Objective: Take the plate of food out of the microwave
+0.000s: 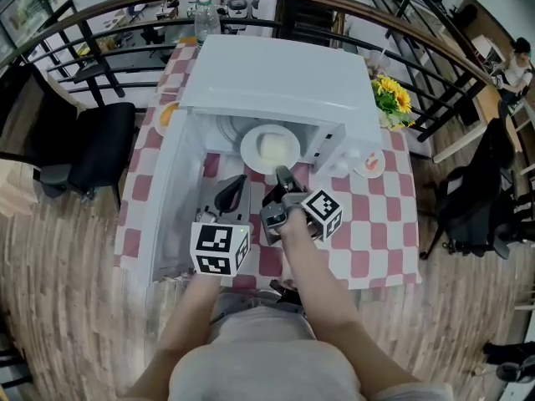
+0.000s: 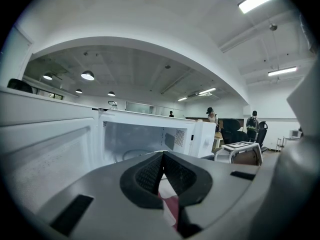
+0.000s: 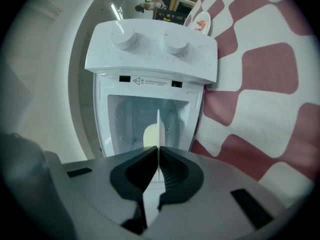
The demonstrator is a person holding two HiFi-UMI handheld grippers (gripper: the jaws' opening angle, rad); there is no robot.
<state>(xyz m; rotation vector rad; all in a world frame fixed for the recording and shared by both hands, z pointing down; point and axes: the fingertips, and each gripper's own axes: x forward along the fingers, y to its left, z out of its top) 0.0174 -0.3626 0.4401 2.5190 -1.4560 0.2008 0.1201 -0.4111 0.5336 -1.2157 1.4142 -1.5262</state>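
A white microwave (image 1: 276, 78) stands on the red-checked table with its door (image 1: 171, 199) swung open to the left. A white plate (image 1: 270, 149) with pale food (image 1: 272, 147) sits at the mouth of the cavity. My right gripper (image 1: 282, 174) is shut on the plate's near rim. In the right gripper view the plate (image 3: 158, 126) shows edge-on, pinched between the jaws of that gripper (image 3: 158, 149). Left of it, my left gripper (image 1: 234, 182) is shut on nothing. Its view has the left gripper (image 2: 163, 154) facing the cavity (image 2: 135, 141).
Yellow flowers (image 1: 393, 97) stand right of the microwave, with a small saucer (image 1: 370, 164) in front of them. A water bottle (image 1: 206, 15) is behind it and a plate with something orange (image 1: 167, 114) at its left. A black chair (image 1: 92, 149) stands left of the table.
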